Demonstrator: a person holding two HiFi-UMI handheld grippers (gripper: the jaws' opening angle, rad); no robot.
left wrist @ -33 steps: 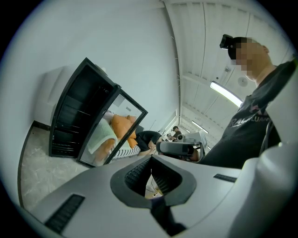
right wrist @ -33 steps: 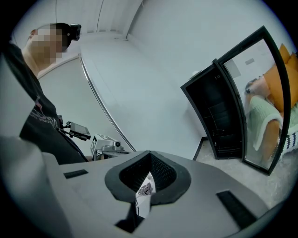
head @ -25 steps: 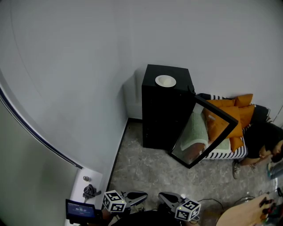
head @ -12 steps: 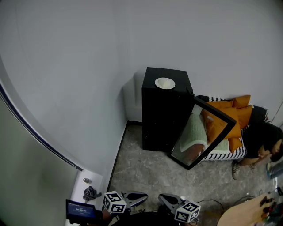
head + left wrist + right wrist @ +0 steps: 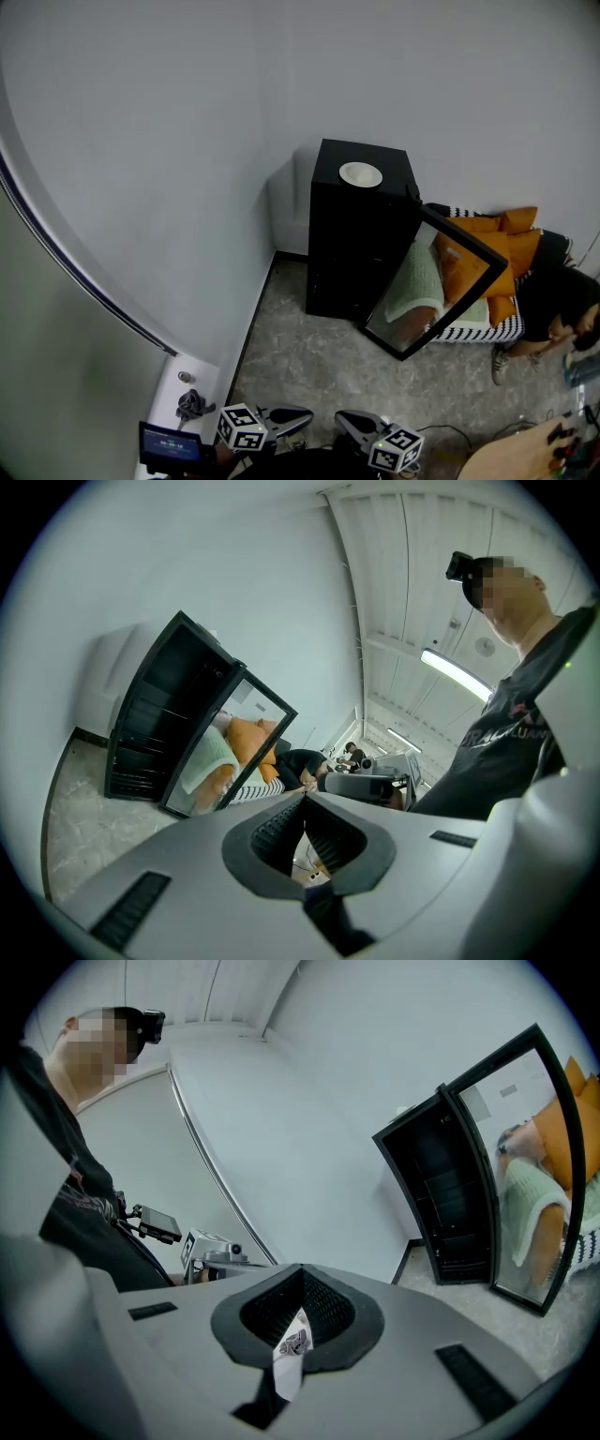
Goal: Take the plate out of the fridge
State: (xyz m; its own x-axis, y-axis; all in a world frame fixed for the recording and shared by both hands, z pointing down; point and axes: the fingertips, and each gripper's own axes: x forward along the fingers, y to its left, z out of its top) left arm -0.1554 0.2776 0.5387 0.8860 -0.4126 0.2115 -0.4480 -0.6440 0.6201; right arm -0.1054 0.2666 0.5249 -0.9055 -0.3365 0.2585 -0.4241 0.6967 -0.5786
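White and glazed, the round, shallow plate point(image 5: 360, 174) lay on the flat top of the fridge point(image 5: 349, 246), near the centre of that top. A black margin showed all round it. It sat outside the cabinet, on no shelf.

The fridge was a matt black upright box set in the room's corner. The left gripper view showed dark horizontal shelves inside it. Its door point(image 5: 441, 281), a black frame round reflective glass, hung open toward 4 o'clock of the cabinet, its lower corner close to the floor point(image 5: 300, 361).

A striped sofa point(image 5: 487, 326) with orange cushions point(image 5: 511, 246) stood at 3 o'clock of the fridge, just behind the door. A seated person point(image 5: 558, 295) was beyond it. A smooth pale wall point(image 5: 169, 159) closed the 9 to 12 o'clock side.

The grey speckled stone floor lay bare from the cabinet front down to 6 o'clock. There the left gripper point(image 5: 305, 797) and right gripper point(image 5: 302, 1267) waited side by side, well apart from the fridge. Each had its ribbed dark pads brought together at the tips and gripped nothing.
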